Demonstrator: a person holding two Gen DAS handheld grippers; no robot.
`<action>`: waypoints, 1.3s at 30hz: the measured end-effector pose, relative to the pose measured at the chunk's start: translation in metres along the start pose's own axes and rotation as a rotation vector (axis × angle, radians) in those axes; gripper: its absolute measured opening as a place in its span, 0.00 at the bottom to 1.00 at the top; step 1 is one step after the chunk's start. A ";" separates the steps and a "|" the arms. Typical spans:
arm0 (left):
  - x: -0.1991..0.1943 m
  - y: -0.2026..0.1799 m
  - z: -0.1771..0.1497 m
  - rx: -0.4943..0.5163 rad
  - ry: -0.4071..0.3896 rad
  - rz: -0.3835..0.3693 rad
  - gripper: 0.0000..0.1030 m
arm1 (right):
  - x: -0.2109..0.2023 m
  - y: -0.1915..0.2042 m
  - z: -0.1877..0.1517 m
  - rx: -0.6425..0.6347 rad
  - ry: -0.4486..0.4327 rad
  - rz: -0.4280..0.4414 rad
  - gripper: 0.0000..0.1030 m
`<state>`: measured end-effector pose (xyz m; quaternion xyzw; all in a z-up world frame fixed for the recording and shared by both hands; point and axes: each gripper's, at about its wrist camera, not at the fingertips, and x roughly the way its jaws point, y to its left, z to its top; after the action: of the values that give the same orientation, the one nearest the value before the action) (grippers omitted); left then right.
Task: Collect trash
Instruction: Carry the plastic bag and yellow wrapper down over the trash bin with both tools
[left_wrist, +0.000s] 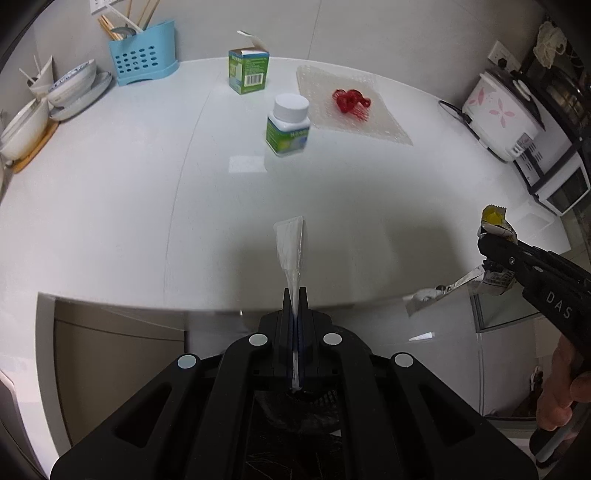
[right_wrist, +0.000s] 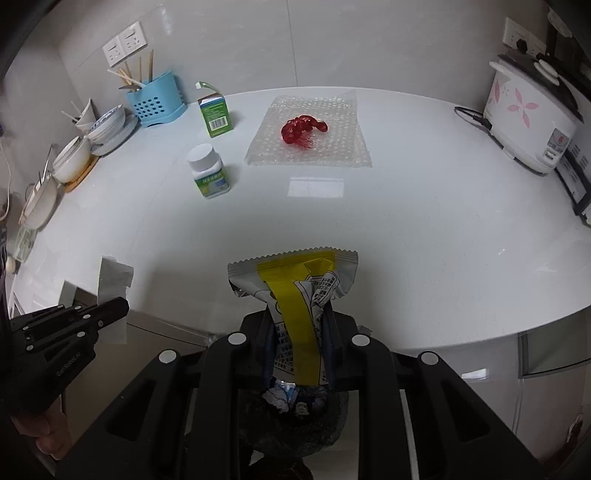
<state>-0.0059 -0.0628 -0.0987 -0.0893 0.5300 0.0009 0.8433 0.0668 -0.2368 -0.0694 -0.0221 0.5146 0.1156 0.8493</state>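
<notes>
left hand-held gripper (left_wrist: 295, 295): clamps clear wrapper (left_wrist: 291, 243) | right hand-held gripper (right_wrist: 299, 317): pinches snack packet (right_wrist: 295, 280)

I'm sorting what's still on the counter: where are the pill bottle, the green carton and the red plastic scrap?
pill bottle (right_wrist: 209, 172): right wrist view, on its green label.
green carton (right_wrist: 216, 116): right wrist view, on its barcode face.
red plastic scrap (right_wrist: 301, 129): right wrist view, on its crumpled middle.

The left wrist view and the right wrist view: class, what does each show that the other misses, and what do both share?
Only the left wrist view shows the white microwave oven. Only the right wrist view shows the white double wall socket above the blue cutlery holder. Both show the white-capped green bottle, the red crumpled plastic and the yellow-striped wrapper.
</notes>
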 end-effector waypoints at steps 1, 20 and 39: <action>-0.001 -0.002 -0.004 0.003 0.002 0.003 0.00 | -0.001 0.000 -0.005 0.002 0.002 0.005 0.18; 0.036 -0.015 -0.089 0.029 0.101 0.030 0.00 | 0.026 0.005 -0.099 -0.033 0.067 0.000 0.18; 0.078 -0.017 -0.104 0.013 0.082 0.038 0.00 | 0.078 0.001 -0.142 0.010 0.141 0.004 0.19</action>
<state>-0.0634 -0.1023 -0.2096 -0.0736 0.5659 0.0097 0.8211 -0.0219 -0.2449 -0.2043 -0.0252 0.5736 0.1129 0.8109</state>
